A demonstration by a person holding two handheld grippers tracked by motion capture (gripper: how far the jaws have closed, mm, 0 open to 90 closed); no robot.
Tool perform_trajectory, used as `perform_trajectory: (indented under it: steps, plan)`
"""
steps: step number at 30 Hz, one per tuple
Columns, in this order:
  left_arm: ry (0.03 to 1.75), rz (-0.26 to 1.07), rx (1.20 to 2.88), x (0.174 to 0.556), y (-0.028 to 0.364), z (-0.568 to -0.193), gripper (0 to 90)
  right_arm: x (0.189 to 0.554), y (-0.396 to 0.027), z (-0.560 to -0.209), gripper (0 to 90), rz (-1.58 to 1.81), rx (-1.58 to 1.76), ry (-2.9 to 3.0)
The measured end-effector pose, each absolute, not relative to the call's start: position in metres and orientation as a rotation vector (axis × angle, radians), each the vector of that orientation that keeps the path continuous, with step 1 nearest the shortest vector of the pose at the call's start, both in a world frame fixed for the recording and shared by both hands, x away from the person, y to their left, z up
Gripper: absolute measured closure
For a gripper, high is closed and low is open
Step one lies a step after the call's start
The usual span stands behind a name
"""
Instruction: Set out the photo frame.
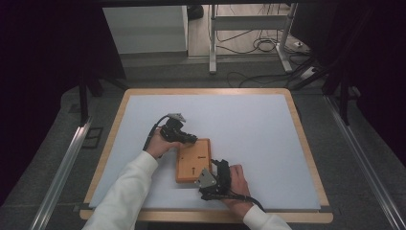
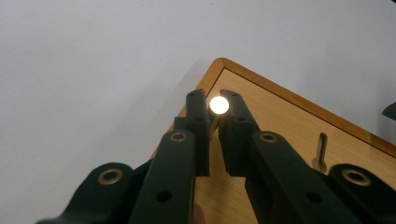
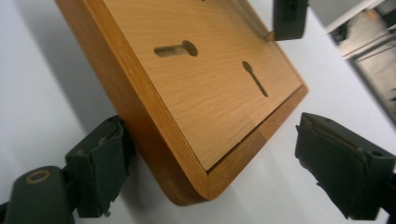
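Observation:
A flat wooden board [image 1: 194,160] with keyhole slots [image 3: 175,49] lies on the white table top [image 1: 249,129]. My left gripper [image 1: 191,139] reaches over the board's far left corner. In the left gripper view [image 2: 214,98] it is shut on a small pin with a bright round head [image 2: 219,105], above the board's corner [image 2: 280,116]. My right gripper [image 1: 209,181] is at the board's near right corner. It stands open [image 3: 212,140], one jaw on each side of that corner [image 3: 210,79], and the left jaw is close against the board's side.
A second small pin [image 2: 320,149] stands up from the board farther in. The table's wooden rim [image 1: 306,153] frames the white top. Beyond the far edge are a metal stand [image 1: 213,43] and cables [image 1: 261,45] on the floor.

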State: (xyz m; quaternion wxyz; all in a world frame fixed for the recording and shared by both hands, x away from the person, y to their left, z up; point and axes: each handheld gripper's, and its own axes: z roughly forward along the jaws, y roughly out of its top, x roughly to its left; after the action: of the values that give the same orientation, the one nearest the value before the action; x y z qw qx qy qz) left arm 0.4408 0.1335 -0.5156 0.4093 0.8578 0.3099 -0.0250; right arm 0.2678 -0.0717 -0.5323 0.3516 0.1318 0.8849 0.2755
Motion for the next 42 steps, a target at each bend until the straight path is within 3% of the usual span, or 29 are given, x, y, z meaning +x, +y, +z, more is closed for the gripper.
perform_trajectory:
  steps: [12,16,24,33,42]
  plan:
    - [0.782,0.083,2.194,0.434,0.126,-0.512,83.6,0.269,-0.064,-0.522,29.0,0.722,0.242,2.253]
    - [0.782,0.12,2.201,0.433,0.124,-0.512,80.9,0.272,-0.061,-0.513,39.3,0.73,0.211,2.273]
    - [0.781,0.145,2.191,0.434,0.125,-0.513,74.2,0.276,-0.059,-0.5,47.6,0.735,0.185,2.267]
    - [0.835,0.238,2.09,0.422,0.152,-0.5,61.5,0.287,-0.063,-0.484,50.8,0.737,0.182,2.296]
    - [0.822,0.344,2.083,0.392,0.184,-0.495,59.8,0.292,-0.062,-0.474,54.5,0.729,0.176,2.29]
